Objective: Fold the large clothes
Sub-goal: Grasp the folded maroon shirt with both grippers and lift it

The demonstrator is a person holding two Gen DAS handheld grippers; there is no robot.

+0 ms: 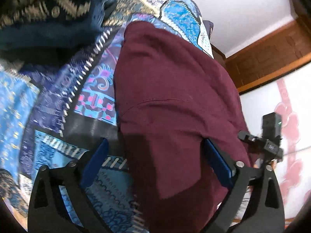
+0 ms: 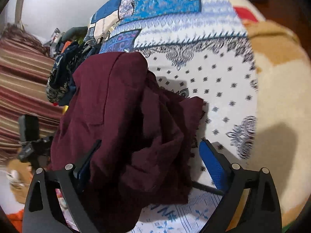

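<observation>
A maroon garment point(image 1: 171, 101) lies on a blue patterned bedspread point(image 1: 58, 116). In the left wrist view my left gripper point(image 1: 155, 145) is open, its blue-padded fingers wide apart, with the garment's near end lying between them. In the right wrist view the same maroon garment point(image 2: 120, 116) is bunched and crumpled on the white part of the bedspread point(image 2: 213, 77). My right gripper point(image 2: 149, 147) is open, with the bunched cloth between its fingers. The other gripper point(image 1: 270, 136) shows at the garment's right edge in the left wrist view.
A dark navy patterned garment point(image 1: 38, 19) lies heaped at the far left of the bed, also seen in the right wrist view point(image 2: 64, 77). A tan blanket point(image 2: 278, 97) lies at the right. A striped cloth point(image 2: 23, 89) is at the left. A wooden door frame point(image 1: 268, 58) stands behind.
</observation>
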